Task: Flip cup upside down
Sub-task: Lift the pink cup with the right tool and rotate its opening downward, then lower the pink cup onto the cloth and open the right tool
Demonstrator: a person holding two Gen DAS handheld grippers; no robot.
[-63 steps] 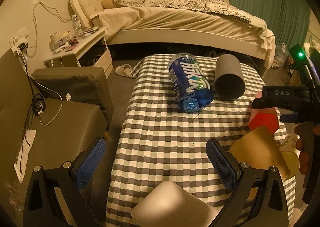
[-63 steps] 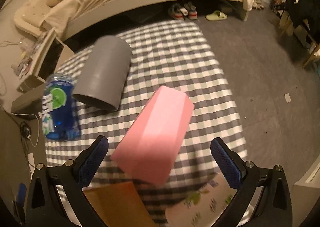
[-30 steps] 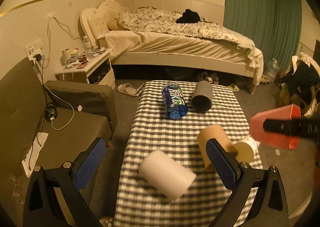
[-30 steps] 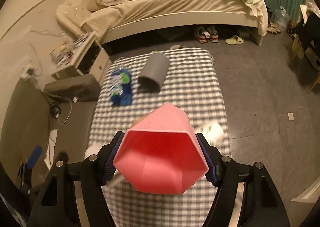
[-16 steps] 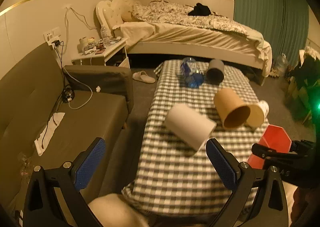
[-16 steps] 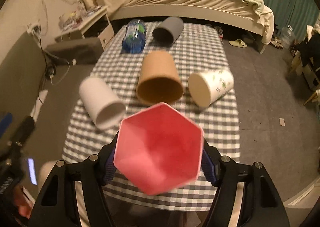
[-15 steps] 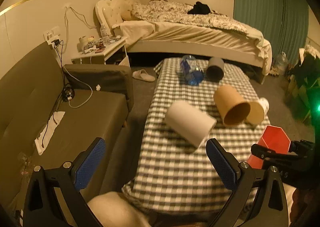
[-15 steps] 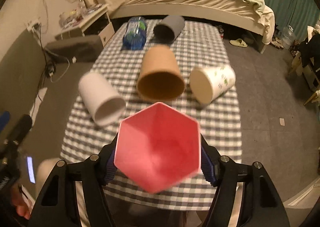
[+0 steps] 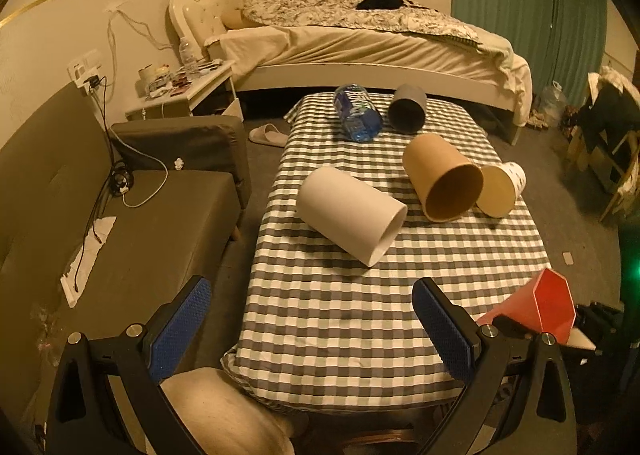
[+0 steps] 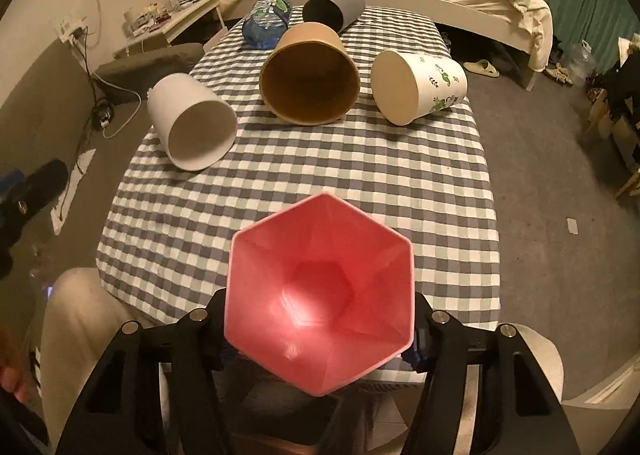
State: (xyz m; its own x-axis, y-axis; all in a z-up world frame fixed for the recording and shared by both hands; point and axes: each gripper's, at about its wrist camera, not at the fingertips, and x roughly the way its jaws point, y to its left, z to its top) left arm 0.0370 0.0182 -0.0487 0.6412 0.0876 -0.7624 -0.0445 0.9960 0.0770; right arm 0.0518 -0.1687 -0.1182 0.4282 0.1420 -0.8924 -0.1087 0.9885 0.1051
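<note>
Pink cup (image 10: 320, 295) sits clamped in the right gripper (image 10: 320, 319), held off the tabletop's (image 10: 400, 183) near edge with its mouth facing the camera's forward view. Left gripper (image 9: 310, 329) hangs spread wide, holding nothing. Beyond lie a white cup (image 10: 192, 123), brown cup (image 10: 308, 75) and printed cup (image 10: 416, 83) on their sides. Tapered walls could slip during the turn, and setting down too near the edge risks a fall.

Right gripper (image 10: 320, 319) clamps the pink hexagonal cup (image 10: 319, 293), mouth facing the camera, above the checkered table's (image 10: 360, 171) near edge. Beyond lie a white cup (image 10: 190, 121), brown cup (image 10: 308, 75) and leaf-printed cup (image 10: 418, 81), all tipped over.
</note>
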